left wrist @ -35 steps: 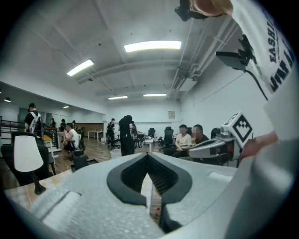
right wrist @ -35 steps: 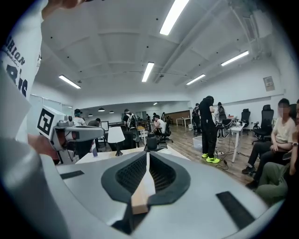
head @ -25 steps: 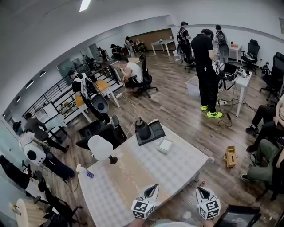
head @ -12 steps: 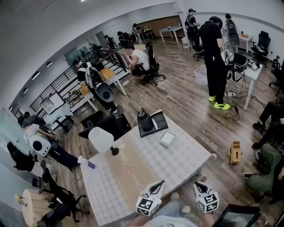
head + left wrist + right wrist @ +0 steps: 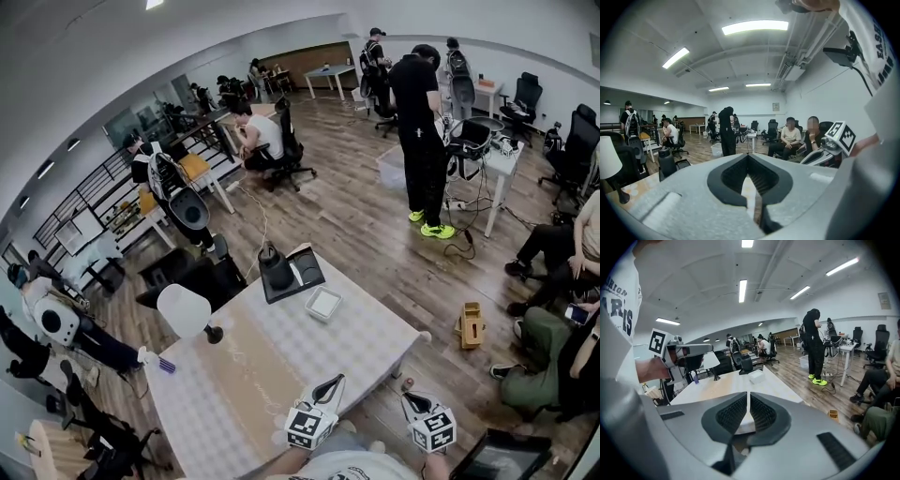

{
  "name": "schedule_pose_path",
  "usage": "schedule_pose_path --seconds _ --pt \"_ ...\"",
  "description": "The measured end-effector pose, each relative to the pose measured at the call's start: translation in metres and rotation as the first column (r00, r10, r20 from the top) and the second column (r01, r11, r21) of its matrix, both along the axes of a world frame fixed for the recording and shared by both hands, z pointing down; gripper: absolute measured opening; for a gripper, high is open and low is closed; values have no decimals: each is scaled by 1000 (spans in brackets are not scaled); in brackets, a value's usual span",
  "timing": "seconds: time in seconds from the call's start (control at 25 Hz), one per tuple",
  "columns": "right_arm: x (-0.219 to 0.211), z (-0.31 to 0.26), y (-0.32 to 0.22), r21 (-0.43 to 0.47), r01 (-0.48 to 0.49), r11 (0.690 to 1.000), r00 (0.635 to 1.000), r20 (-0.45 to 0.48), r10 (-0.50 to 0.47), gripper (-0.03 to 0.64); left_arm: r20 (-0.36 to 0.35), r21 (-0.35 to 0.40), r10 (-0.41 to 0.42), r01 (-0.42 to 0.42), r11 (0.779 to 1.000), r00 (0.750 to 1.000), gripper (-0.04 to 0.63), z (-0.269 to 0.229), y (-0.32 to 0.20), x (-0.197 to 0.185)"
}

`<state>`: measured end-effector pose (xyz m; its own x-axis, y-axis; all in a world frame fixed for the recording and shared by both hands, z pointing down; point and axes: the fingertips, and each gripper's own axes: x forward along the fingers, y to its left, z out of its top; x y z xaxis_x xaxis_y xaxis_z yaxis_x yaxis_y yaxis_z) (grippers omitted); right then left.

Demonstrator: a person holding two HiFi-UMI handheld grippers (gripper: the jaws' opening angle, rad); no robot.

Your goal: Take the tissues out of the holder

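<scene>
**A:** Tissues sit untouched in the white holder (image 5: 323,304), by the far right edge of the counter (image 5: 246,367). Nothing is out so far, as I read it.

**B:** Run it from the left for me.

**A:** White lamp (image 5: 183,311) at the left edge. Black tray (image 5: 309,272) with a dark jug (image 5: 275,265) at the far corner. Then the holder, just beside that tray on its right.

**B:** And the tongs?

**A:** Left tongs (image 5: 331,382) clenched with nothing between them, hovering at the near edge. Right tongs (image 5: 410,398) clenched too and empty, off the near right edge, above the floor. Both are well apart from the holder.

**B:** So the whole job is ahead.

**A:** I'd say so: reach across, open up, pinch the top sheet, lift it clear.

**B:** Which way does it point?

**A:** The opening faces straight up. From above it looks close to square, so I see no clear long axis, and its sides run in line with the counter's edges. Whether a sheet pokes up is too small to tell.
</scene>
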<state>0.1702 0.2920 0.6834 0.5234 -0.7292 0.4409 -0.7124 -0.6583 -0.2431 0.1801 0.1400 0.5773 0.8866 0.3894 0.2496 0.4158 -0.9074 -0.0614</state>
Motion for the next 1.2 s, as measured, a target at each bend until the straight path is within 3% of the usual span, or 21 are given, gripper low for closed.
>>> schedule_pose_path --seconds 0.12,0.28,0.44,0.72,0.92,1.08,1.2 --pt "11 1 5 -11 -39 999 999 -1 39 11 -23 -5 -1 1 1000 1000 3 0 -5 7" --pt "26 -11 -8 -4 -36 999 999 6 37 11 11 -62 -43 43 997 999 3 9 -23 13" --pt "34 -36 -42 31 -23 999 1000 -18 23 11 32 -54 -36 37 998 999 3 16 -47 17" --pt "47 -50 -106 -20 127 992 991 -32 -128 11 -43 -116 -153 147 982 987 3 -7 -111 34" --pt "52 -58 -166 -36 211 977 977 -34 -212 11 -45 -119 -249 242 963 967 3 1 -174 24" --pt "45 -58 -231 -48 328 943 941 -72 -331 11 -51 -63 -326 323 944 944 3 22 -231 11" --pt "24 -68 -272 -47 424 905 900 -93 -426 11 -50 -77 -384 379 922 922 3 21 -264 -5"
